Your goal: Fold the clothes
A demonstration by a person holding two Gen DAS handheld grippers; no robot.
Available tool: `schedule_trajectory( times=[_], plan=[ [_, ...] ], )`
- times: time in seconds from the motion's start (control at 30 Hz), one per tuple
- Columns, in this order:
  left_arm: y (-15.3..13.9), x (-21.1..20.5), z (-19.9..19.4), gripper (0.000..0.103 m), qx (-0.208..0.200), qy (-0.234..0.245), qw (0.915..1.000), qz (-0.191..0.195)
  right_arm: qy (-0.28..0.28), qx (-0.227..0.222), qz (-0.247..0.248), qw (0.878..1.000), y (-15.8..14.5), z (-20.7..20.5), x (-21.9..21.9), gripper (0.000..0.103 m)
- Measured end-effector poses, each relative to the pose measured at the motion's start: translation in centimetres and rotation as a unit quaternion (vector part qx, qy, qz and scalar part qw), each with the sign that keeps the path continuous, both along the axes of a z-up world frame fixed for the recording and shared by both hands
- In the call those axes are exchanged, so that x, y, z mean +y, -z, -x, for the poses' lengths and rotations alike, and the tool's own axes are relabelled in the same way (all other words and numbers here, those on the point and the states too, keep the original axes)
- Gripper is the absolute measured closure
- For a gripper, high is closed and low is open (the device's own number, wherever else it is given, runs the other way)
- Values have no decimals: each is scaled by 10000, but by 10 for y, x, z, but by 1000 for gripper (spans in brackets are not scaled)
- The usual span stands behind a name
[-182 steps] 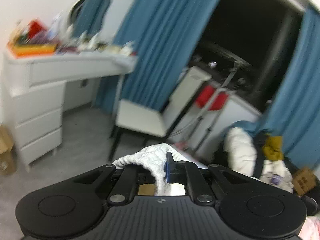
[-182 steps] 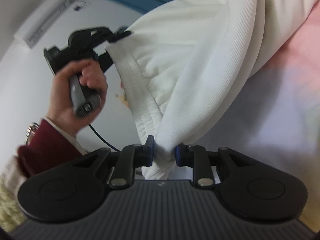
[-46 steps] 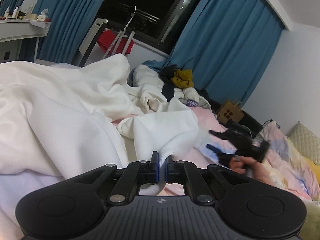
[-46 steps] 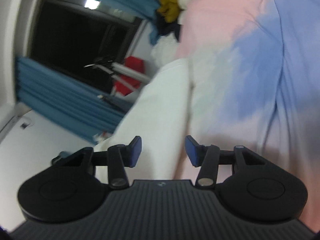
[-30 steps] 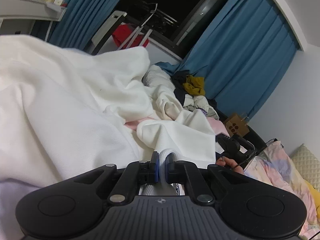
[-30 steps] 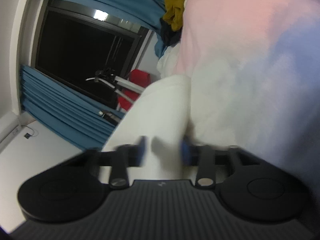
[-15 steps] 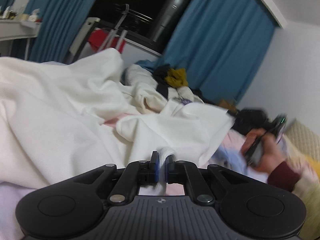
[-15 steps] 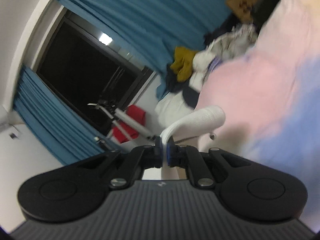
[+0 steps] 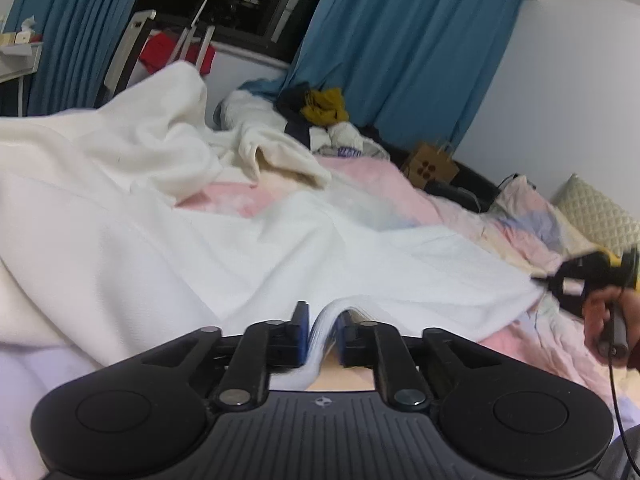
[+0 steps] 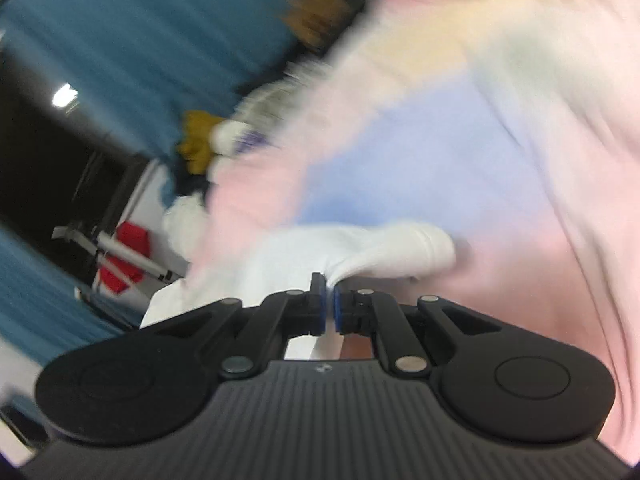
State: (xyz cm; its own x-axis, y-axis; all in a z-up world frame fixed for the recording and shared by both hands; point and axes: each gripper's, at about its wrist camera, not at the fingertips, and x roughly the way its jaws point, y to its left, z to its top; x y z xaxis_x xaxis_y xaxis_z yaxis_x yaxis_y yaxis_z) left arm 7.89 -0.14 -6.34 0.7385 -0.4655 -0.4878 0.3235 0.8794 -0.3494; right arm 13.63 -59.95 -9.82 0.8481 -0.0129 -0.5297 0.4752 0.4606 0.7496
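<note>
White garment (image 9: 320, 248) lies spread across the pastel bedspread (image 9: 460, 208), stretched between the two tools, with a bigger heap of white fabric (image 9: 100, 152) bunched at the left. Left gripper (image 9: 322, 332) has a ribbed hem fold arched between its pads; its jaws have just been opening a little and now stand narrow with a visible gap, so the cloth looks loose rather than pinched (call it released, or nearly). Over at the far right of that view the person's hand (image 9: 604, 320) carries the right gripper (image 10: 327, 308), which is clamped tight on the opposite corner, cuff end bulging past the tips. Right wrist view is heavily motion-blurred, so exact fabric lay there is unclear. Step in hand reads as pulling the piece flat before the first fold. To do it well: right side should keep its pinch and draw level and low over the bed, not up, so the panel lands without a ridge; left should either re-grip the hem or clear off cleanly, since a half-open jaw can snag and drag. Watch the centre crease before folding.
</note>
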Motion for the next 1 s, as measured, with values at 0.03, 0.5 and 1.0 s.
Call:
schedule_trajectory(
  times=[0.03,0.5,1.0],
  plan=[
    [1,-1,1,83,99,-16,9999,-18,79,-17,-407,9991,13,2,-8,96],
    [-10,91,40,25,1602,-1498,9617,1642,51,340,-567,9978,44,-4,-25,95],
    [49,214,23,27,1921,-4153,7863,4152,1144,25,-1705,9787,67,24,-37,46]
  ],
)
